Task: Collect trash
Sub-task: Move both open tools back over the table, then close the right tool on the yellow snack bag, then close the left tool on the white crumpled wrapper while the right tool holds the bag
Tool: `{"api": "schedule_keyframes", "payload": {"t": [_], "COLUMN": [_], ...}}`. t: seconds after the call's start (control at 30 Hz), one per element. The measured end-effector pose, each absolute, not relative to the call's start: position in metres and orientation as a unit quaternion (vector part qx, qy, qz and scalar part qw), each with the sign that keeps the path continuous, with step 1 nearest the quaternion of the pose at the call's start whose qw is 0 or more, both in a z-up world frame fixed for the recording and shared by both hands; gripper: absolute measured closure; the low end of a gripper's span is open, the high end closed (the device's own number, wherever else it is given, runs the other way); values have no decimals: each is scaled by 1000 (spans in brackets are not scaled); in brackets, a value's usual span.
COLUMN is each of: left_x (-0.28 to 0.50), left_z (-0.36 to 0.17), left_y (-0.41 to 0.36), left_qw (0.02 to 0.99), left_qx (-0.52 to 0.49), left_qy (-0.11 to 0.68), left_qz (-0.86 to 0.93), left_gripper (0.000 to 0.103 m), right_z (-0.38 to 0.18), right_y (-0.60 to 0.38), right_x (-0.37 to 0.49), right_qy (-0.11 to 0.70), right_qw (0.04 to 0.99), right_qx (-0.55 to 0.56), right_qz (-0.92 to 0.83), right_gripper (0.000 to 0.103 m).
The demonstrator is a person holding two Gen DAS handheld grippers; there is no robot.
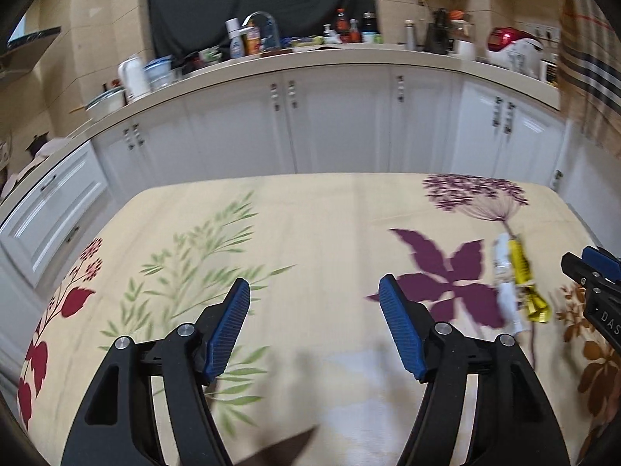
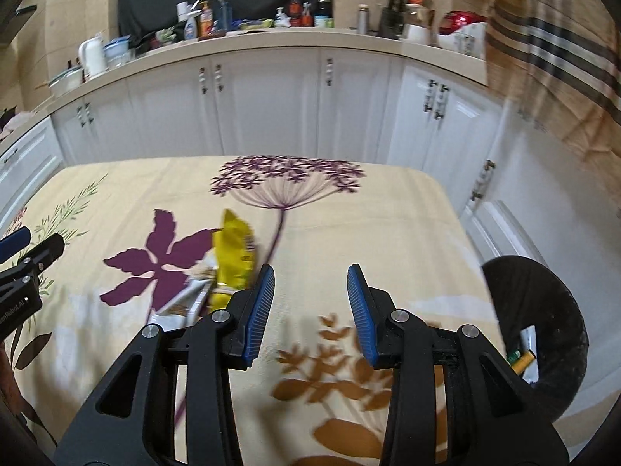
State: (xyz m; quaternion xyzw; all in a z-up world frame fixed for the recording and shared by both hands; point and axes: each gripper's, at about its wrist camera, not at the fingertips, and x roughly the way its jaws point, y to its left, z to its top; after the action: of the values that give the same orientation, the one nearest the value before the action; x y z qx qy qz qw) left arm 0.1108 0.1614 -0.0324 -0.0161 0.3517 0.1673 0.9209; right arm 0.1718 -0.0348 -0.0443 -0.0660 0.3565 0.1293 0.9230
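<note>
A yellow snack wrapper [image 2: 234, 256] and a white wrapper [image 2: 185, 299] lie together on the floral tablecloth [image 2: 349, 209], just left of my right gripper [image 2: 310, 275], which is open and empty above the cloth. In the left wrist view the same yellow wrapper [image 1: 522, 268] and white wrapper [image 1: 504, 272] lie at the right. My left gripper [image 1: 314, 287] is open and empty over the cloth, well left of them. A black trash bin [image 2: 543, 310] with some trash inside stands off the table's right edge.
White kitchen cabinets [image 1: 330, 124] and a cluttered counter [image 1: 349, 54] run behind the table. A striped cloth [image 2: 559, 39] hangs at the right. My right gripper shows at the right edge of the left wrist view [image 1: 597, 268].
</note>
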Motion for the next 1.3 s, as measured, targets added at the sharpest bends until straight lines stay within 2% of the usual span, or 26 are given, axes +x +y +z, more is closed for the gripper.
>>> {"api": "schedule_keyframes", "payload": {"t": [0.63,0.67,0.77,1.3], "left_x": [100,100,101,125], "left_z": [-39,-39,-39,-39], "left_y": [208,207,203,124], "left_qw": [914,914,915,924], "left_qx": [-52,-52,-51,-37], "left_qy": [358,358,359,370], "left_qz": [185,183,177,86], "left_gripper": [34,34,34,34], "right_z": [-67,-69,-72,-62], "right_y": [14,16,15,-50], "right_x": [187,188,187,181], "right_qy": [410,413,418,397], "right_qw": [893,891,889,909], "right_qx": [-106,-108,-102,-77], "right_qz": [151,153,158,99], "right_gripper": [65,66,79,79]}}
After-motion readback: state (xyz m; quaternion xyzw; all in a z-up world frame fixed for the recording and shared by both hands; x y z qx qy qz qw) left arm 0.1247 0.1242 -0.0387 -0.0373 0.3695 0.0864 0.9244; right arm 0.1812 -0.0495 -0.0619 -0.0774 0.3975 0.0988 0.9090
